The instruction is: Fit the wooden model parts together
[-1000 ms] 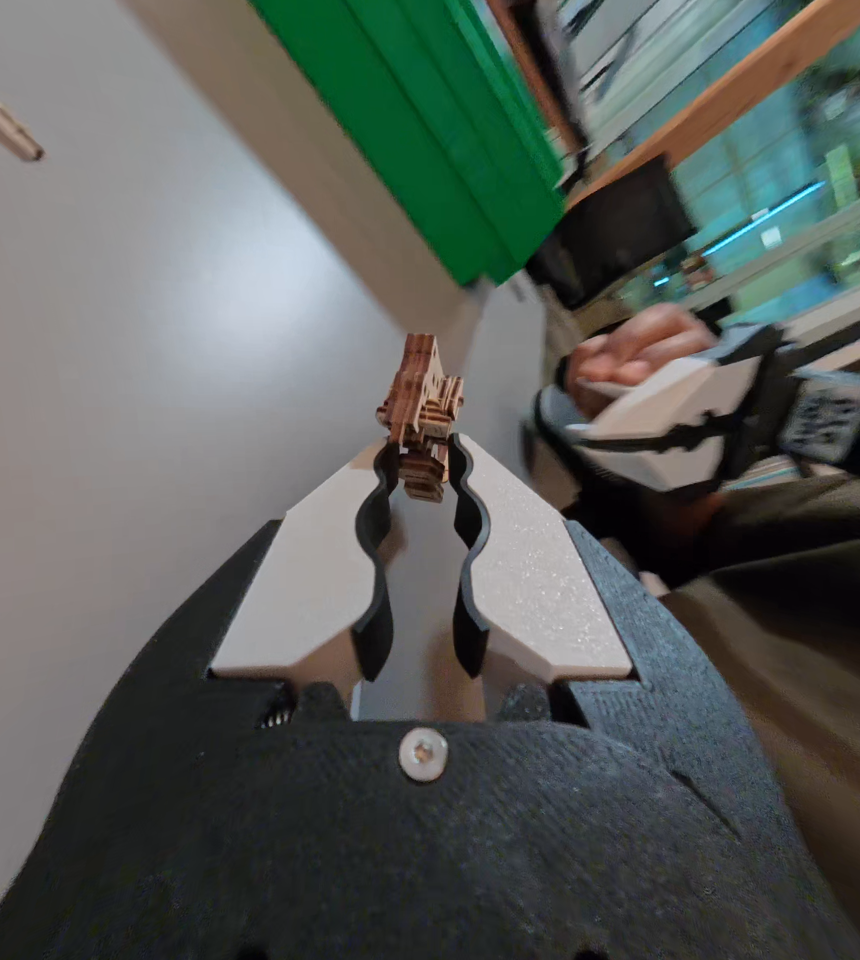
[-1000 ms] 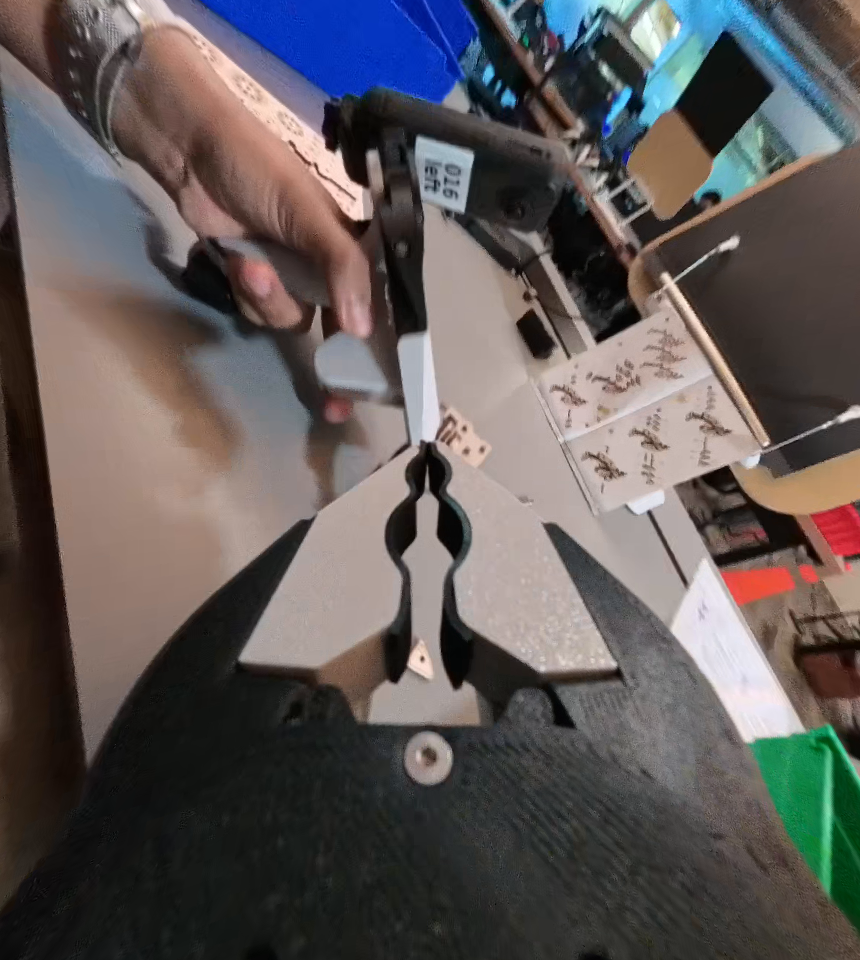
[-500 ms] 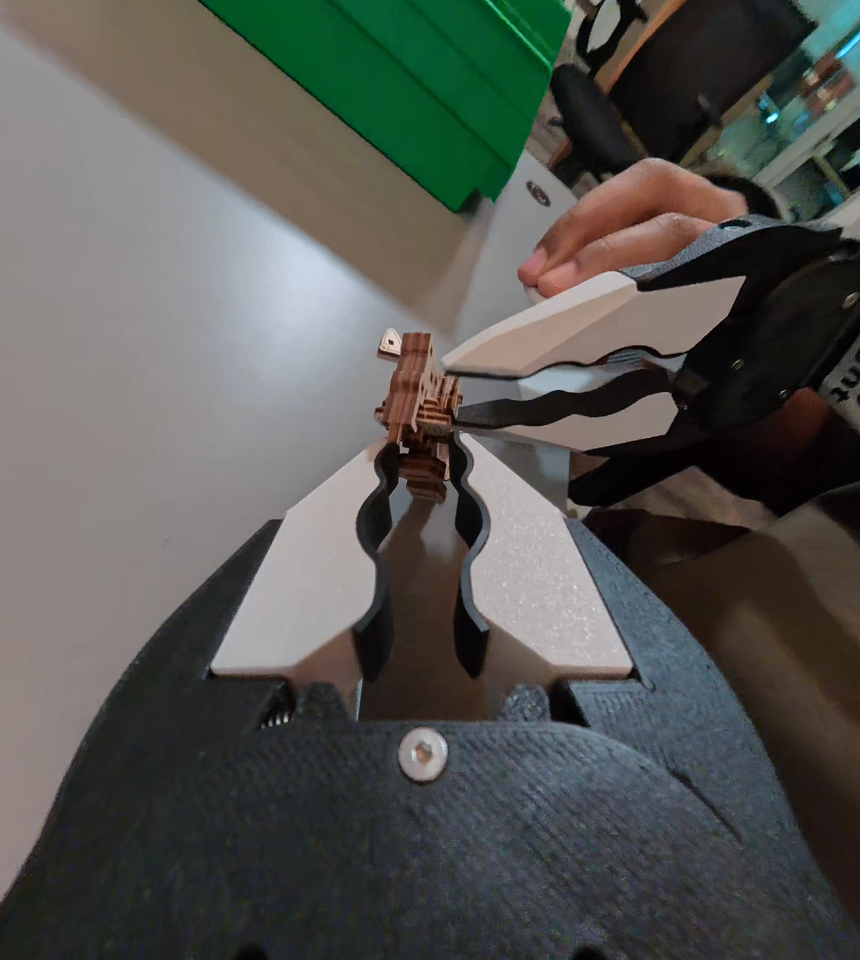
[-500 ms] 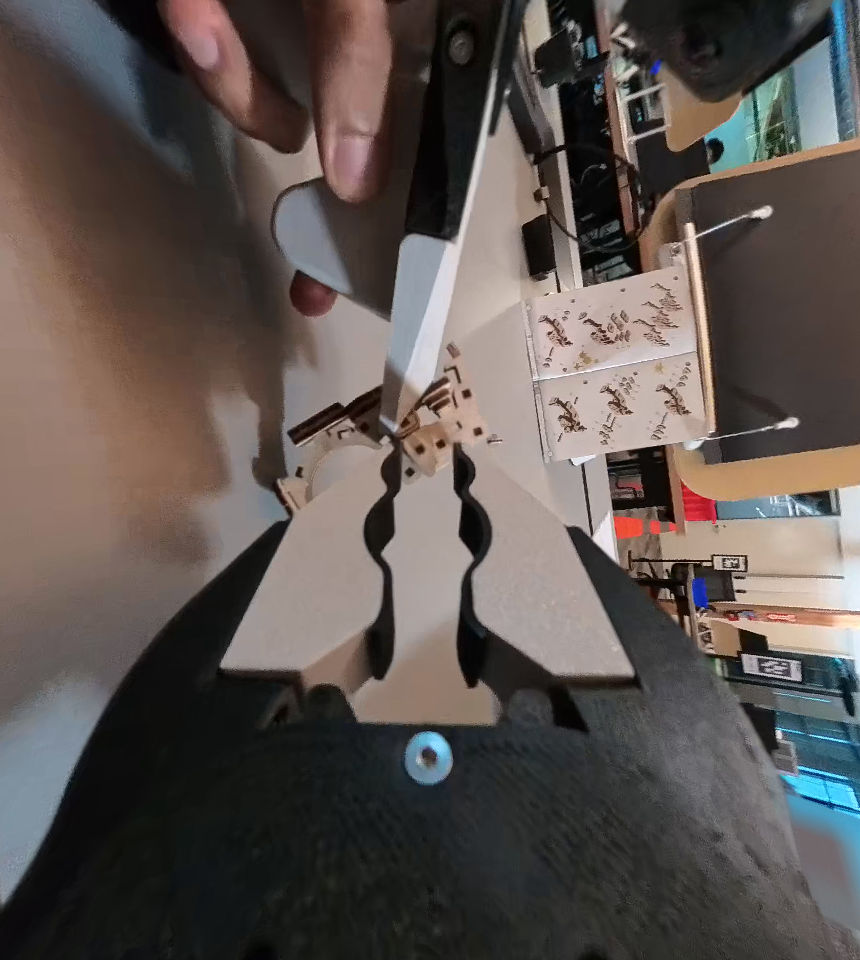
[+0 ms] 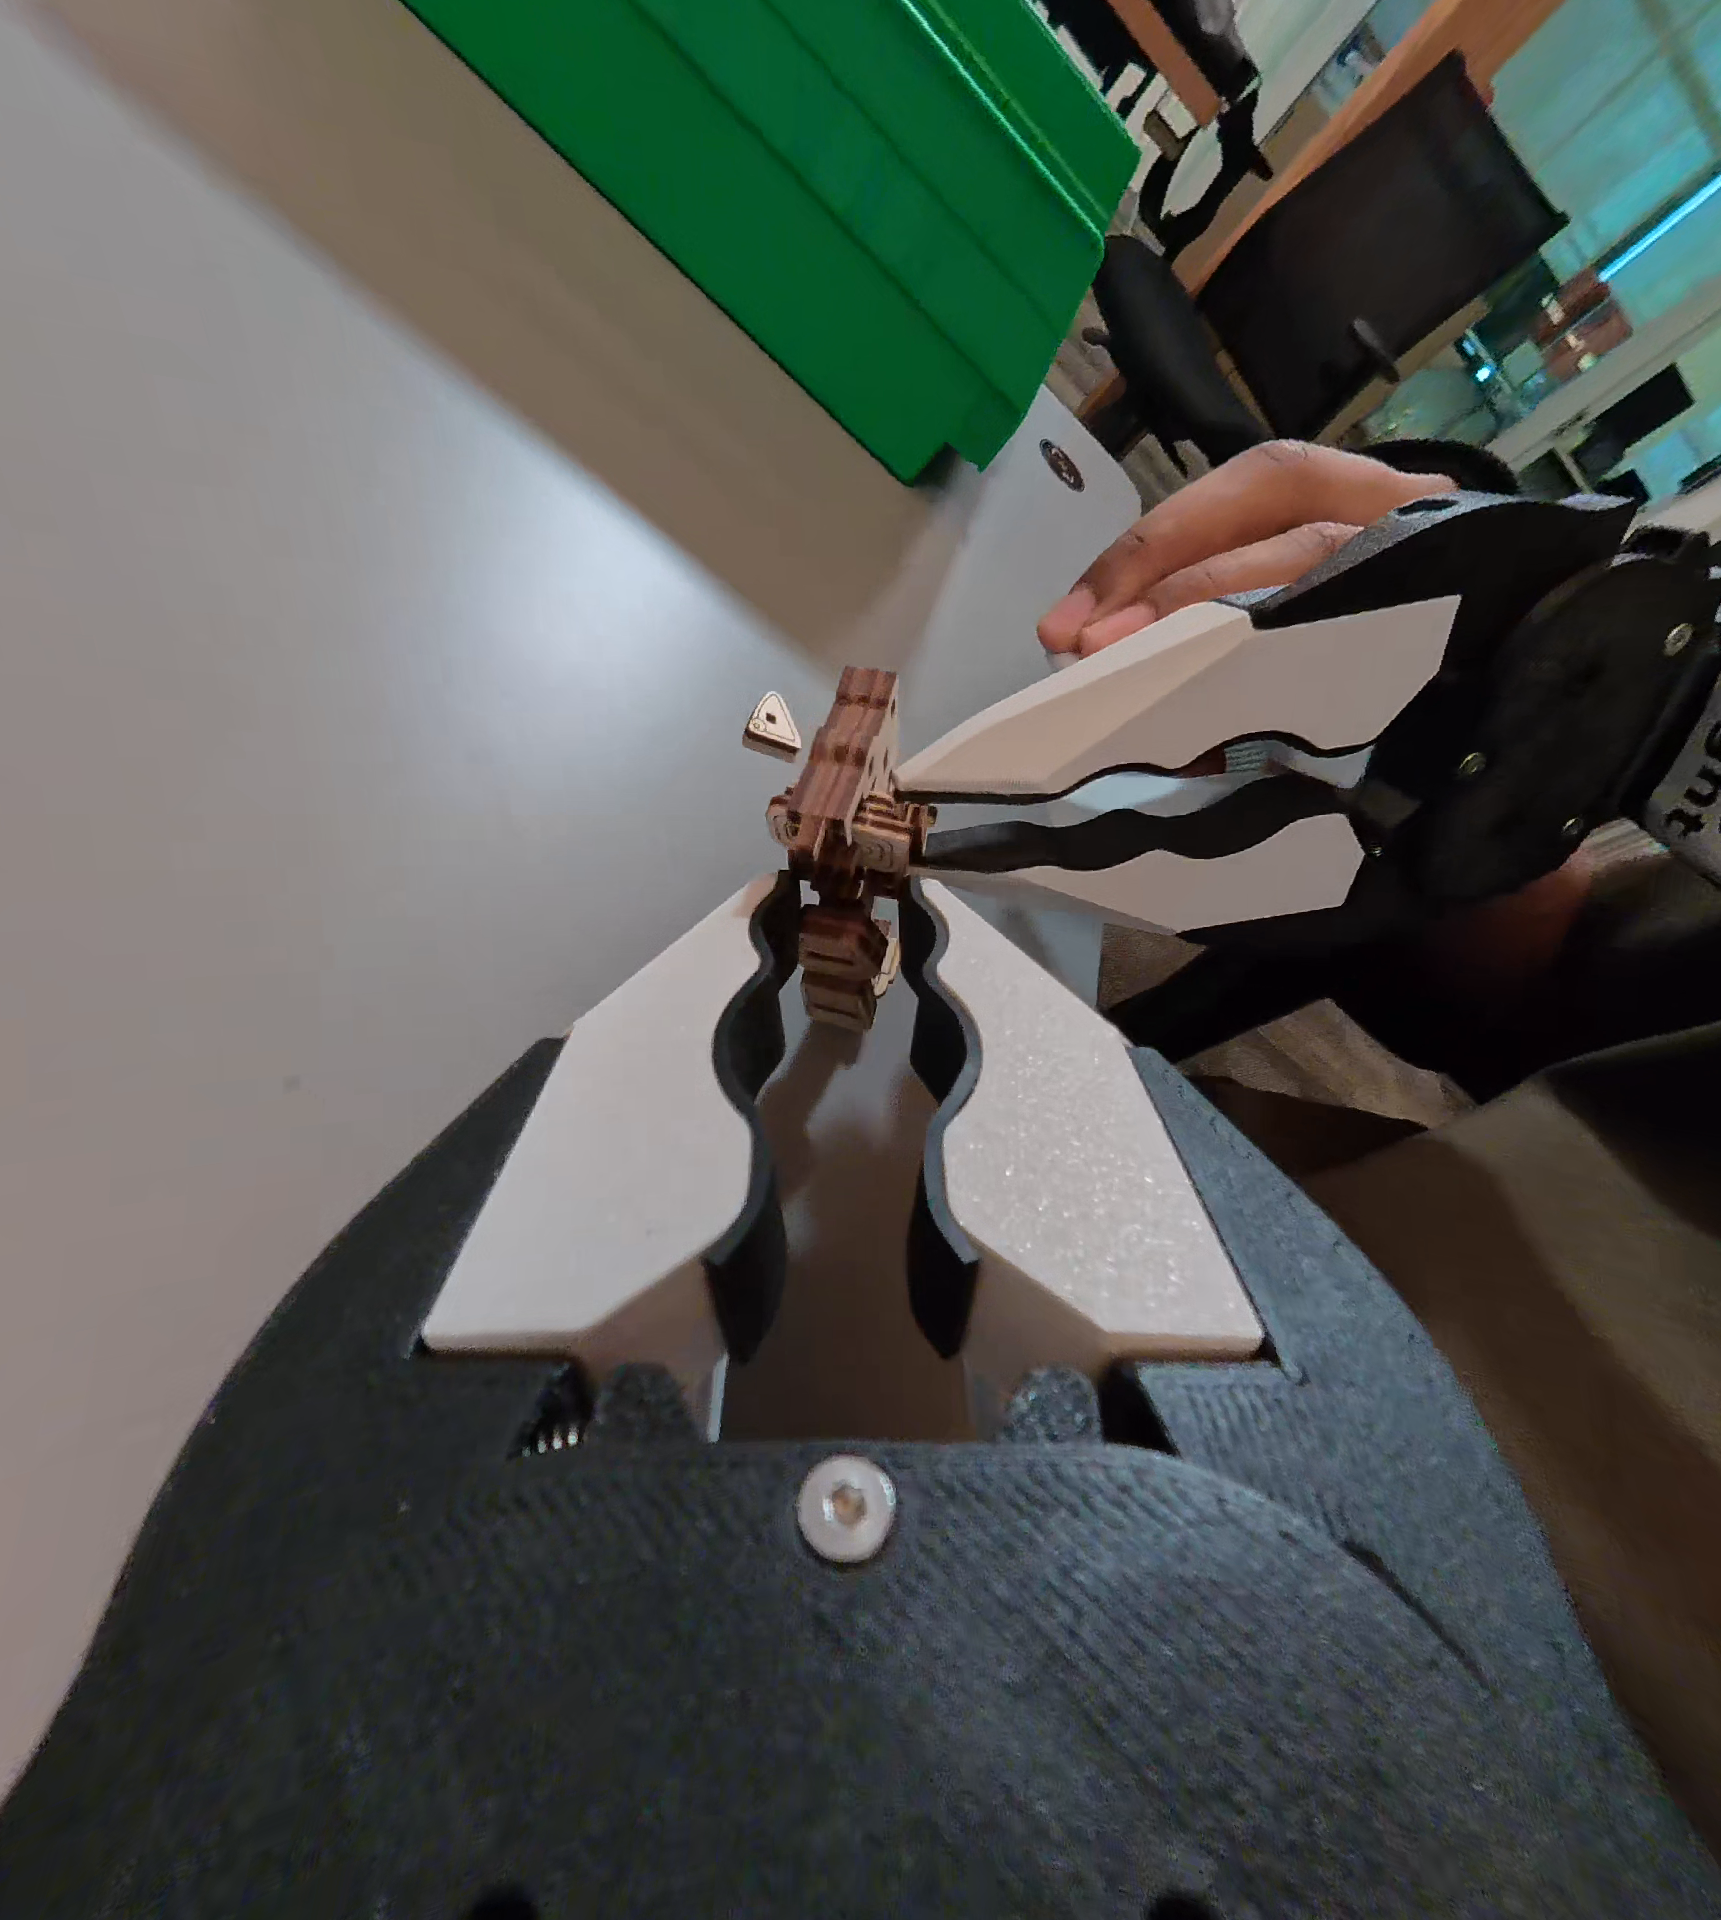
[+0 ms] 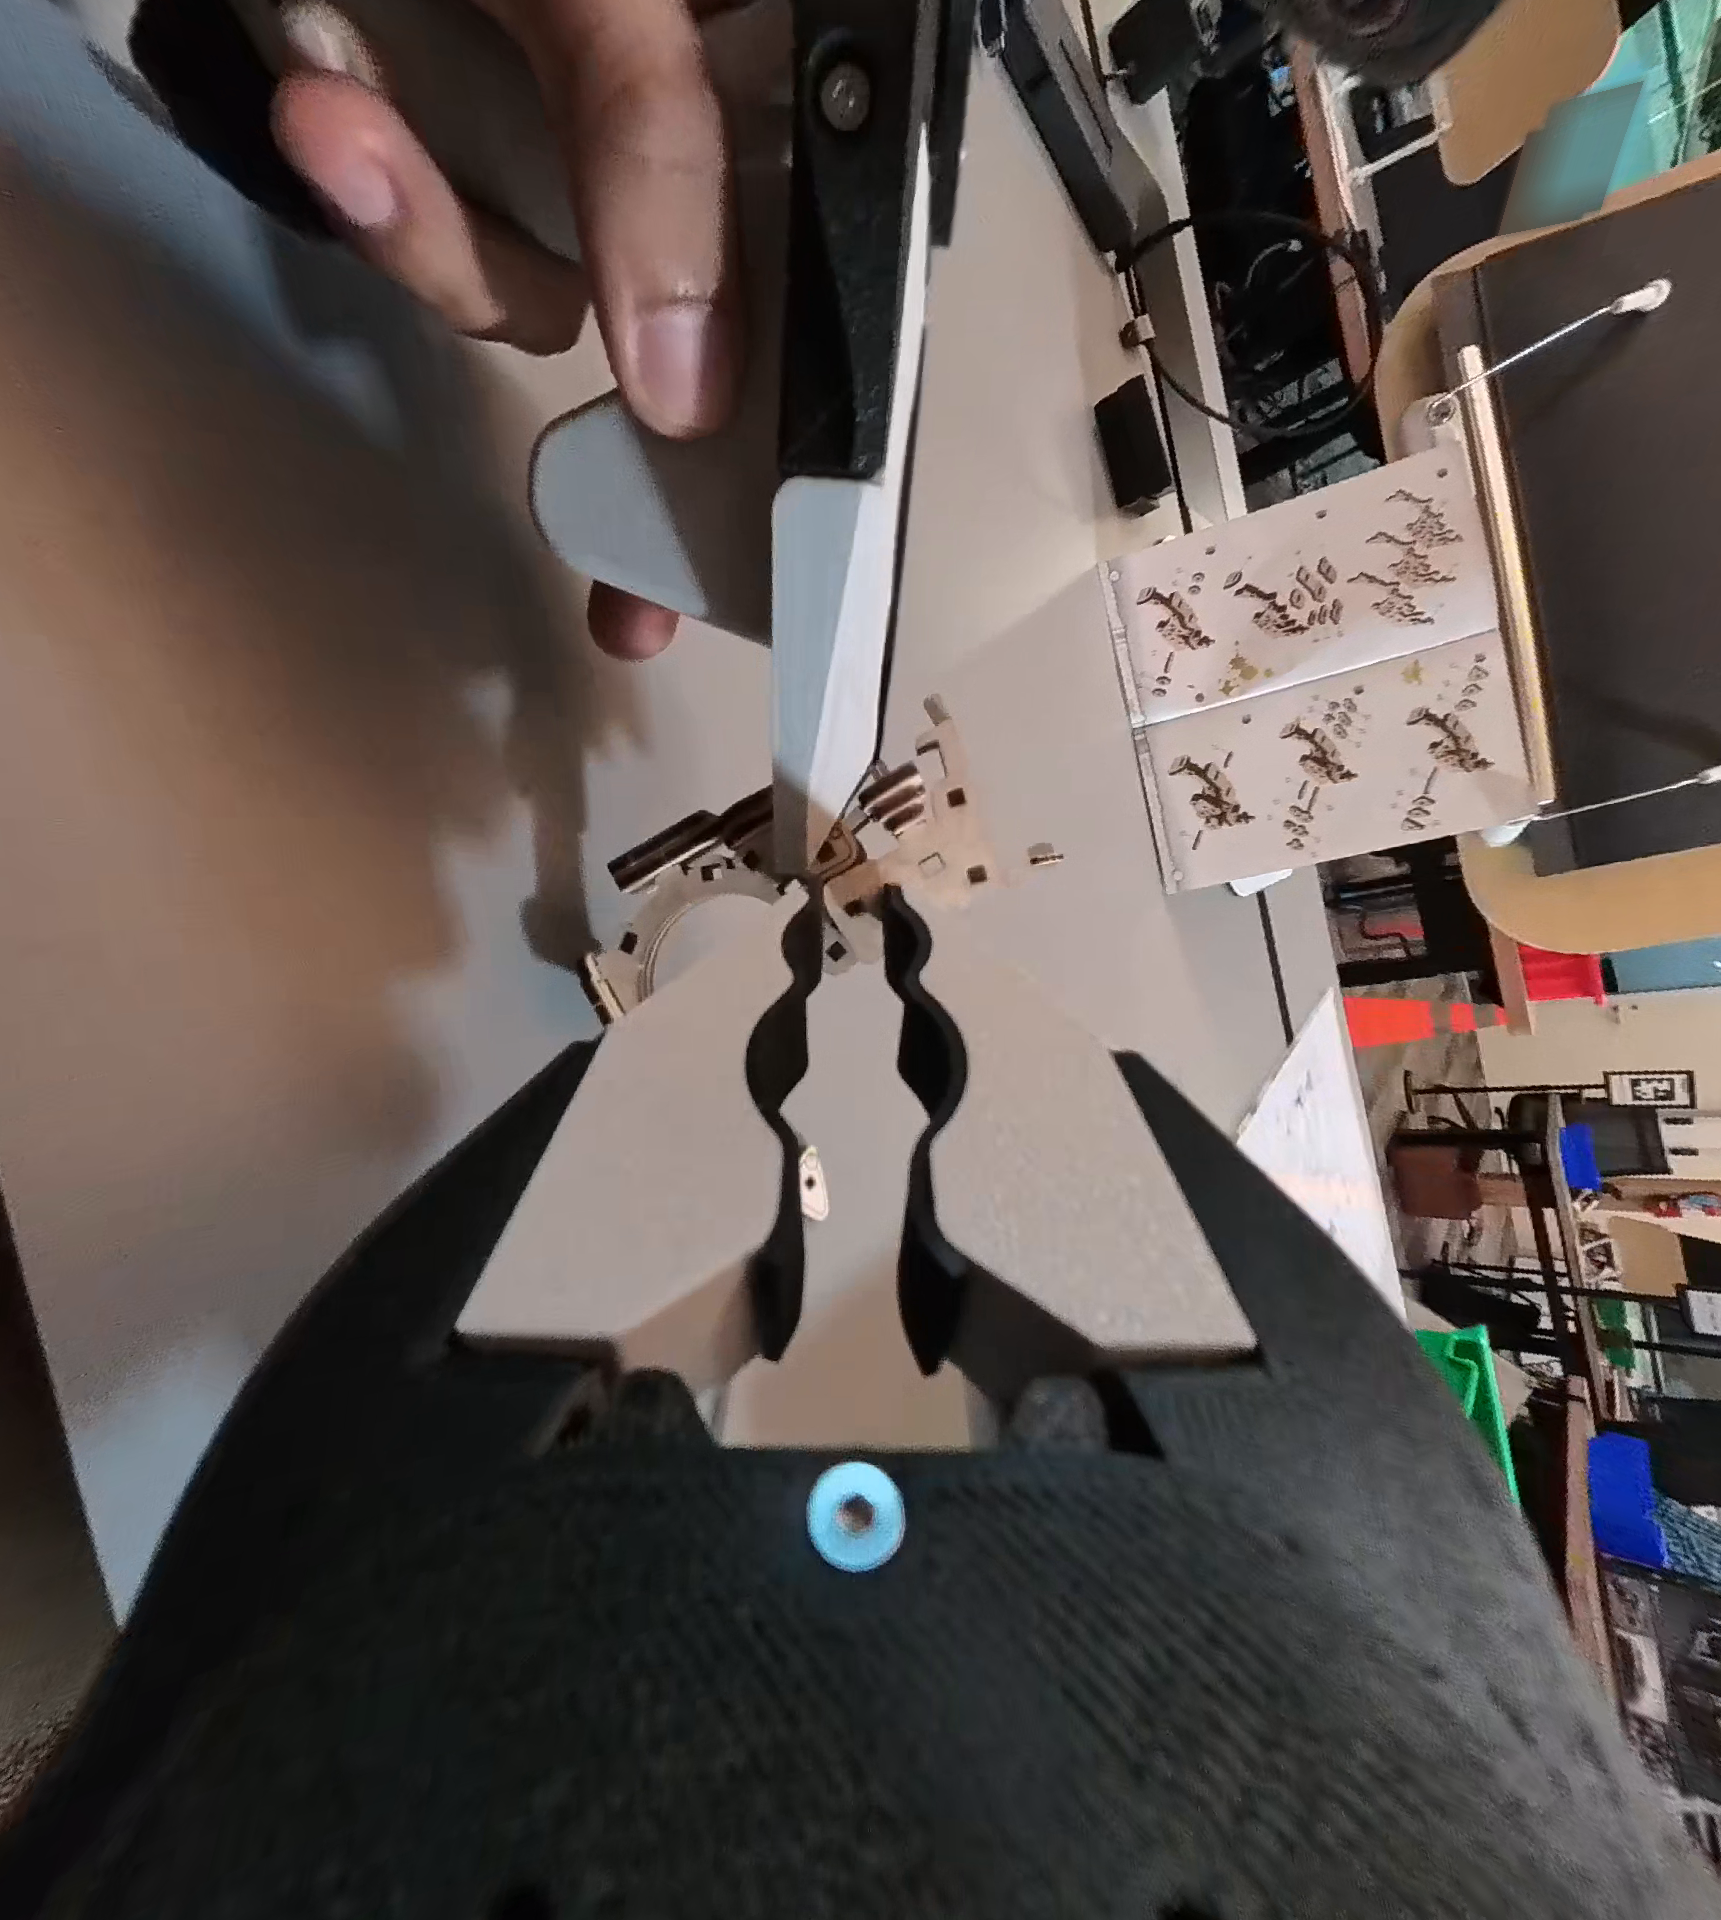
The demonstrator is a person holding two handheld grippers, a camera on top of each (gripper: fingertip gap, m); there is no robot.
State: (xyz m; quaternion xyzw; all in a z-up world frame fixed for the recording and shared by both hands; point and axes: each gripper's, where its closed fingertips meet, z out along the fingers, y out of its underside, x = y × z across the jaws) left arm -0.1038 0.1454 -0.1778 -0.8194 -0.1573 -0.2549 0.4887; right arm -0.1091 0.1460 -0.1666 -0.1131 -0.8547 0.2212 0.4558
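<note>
A small brown layered wooden model (image 5: 845, 800) is held just above the grey table (image 5: 264, 727). My left gripper (image 5: 840, 914) is shut on its lower part. My right gripper (image 5: 916, 808) comes in from the right and its tips pinch the model's side. In the right wrist view the right gripper (image 6: 853, 902) is shut on the pale model (image 6: 939, 821), and a finger (image 6: 835, 644) of the left gripper comes down onto it from above. A small loose triangular wooden piece (image 5: 771, 724) lies on the table beyond the model; it also shows between the right fingers (image 6: 812, 1184).
A green bin (image 5: 835, 208) stands at the table's far edge. A sheet with pictures of the model (image 6: 1303, 707) hangs on a black board stand (image 6: 1666, 520) to the right. Hands (image 6: 627, 208) grip both tools close to the model. Both grippers' tips are close together, under 4 cm apart. The small loose triangular wooden piece (image 5: 771, 724) is about equally far from each gripper, around 9 cm.
The right gripper has swung in from the right to the model and narrowed its fingers onto it. The left gripper has kept hold of the model.
</note>
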